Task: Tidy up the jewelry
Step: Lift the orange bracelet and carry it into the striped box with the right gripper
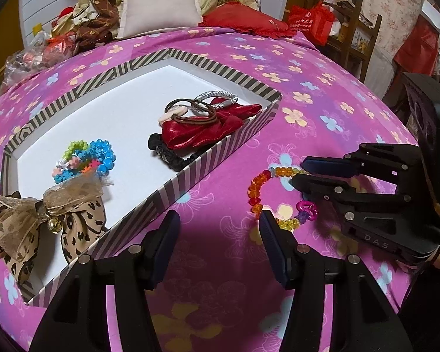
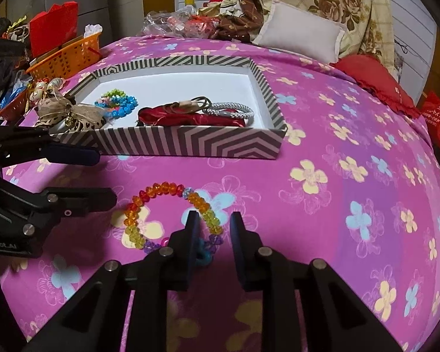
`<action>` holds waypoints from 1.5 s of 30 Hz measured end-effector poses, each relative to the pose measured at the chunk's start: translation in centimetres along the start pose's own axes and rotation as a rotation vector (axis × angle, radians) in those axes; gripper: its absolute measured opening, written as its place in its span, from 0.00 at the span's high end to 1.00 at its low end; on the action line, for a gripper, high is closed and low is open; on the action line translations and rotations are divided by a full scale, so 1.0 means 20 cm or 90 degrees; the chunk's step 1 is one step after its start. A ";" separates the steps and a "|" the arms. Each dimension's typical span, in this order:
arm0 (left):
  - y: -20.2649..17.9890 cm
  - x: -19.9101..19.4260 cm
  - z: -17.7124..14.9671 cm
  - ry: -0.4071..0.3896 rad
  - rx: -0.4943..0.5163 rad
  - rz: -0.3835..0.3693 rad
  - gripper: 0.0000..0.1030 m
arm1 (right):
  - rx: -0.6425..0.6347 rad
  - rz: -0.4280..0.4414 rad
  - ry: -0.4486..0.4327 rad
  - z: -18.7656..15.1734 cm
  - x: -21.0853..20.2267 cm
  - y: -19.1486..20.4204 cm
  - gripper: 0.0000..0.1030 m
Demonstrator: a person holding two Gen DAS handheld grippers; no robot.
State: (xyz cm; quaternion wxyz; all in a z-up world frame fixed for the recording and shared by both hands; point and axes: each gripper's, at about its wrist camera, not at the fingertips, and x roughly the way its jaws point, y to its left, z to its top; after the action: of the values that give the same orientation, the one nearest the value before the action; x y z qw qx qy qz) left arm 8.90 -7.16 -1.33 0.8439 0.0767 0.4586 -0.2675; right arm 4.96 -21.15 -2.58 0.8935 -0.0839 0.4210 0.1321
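A rainbow bead bracelet (image 1: pixel 258 187) (image 2: pixel 161 190) lies on the purple flowered bedspread, outside the striped box (image 1: pixel 220 152) (image 2: pixel 190 143). My right gripper (image 2: pixel 212 217) (image 1: pixel 297 173) is open, its fingers straddling the bracelet's right side without closing on it. My left gripper (image 1: pixel 218 220) (image 2: pixel 108 176) is open and empty, just left of the bracelet. In the box lie a blue bead bracelet (image 1: pixel 102 154) (image 2: pixel 126 108), a red scrunchie (image 1: pixel 202 129) (image 2: pixel 167 116), a silver bangle (image 1: pixel 220 99) (image 2: pixel 231 110), hair ties and a leopard bow (image 1: pixel 44 220) (image 2: pixel 73 117).
A white pillow (image 1: pixel 161 8) (image 2: pixel 302 38), a red cushion (image 1: pixel 243 19) (image 2: pixel 375 82) and piled bedding sit at the bed's head. An orange basket (image 2: pixel 64 55) stands left of the box. A wooden shelf (image 1: pixel 358 38) stands right of the bed.
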 end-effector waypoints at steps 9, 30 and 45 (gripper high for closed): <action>0.00 0.01 0.00 0.002 0.002 -0.004 0.40 | 0.007 0.003 0.000 0.00 0.00 -0.01 0.78; -0.19 0.13 0.06 0.019 0.057 -0.009 0.58 | 0.016 0.011 0.026 -0.01 -0.02 0.00 0.83; -0.19 -0.06 0.09 -0.053 0.071 -0.022 0.84 | 0.041 -0.005 -0.006 0.01 -0.12 -0.04 0.91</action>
State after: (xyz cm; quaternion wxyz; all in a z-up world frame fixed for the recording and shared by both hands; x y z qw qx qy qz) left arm 7.78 -10.60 1.05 0.8522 0.1043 0.4085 -0.3098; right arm 3.91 -22.19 -0.63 0.8981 -0.0561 0.4206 0.1155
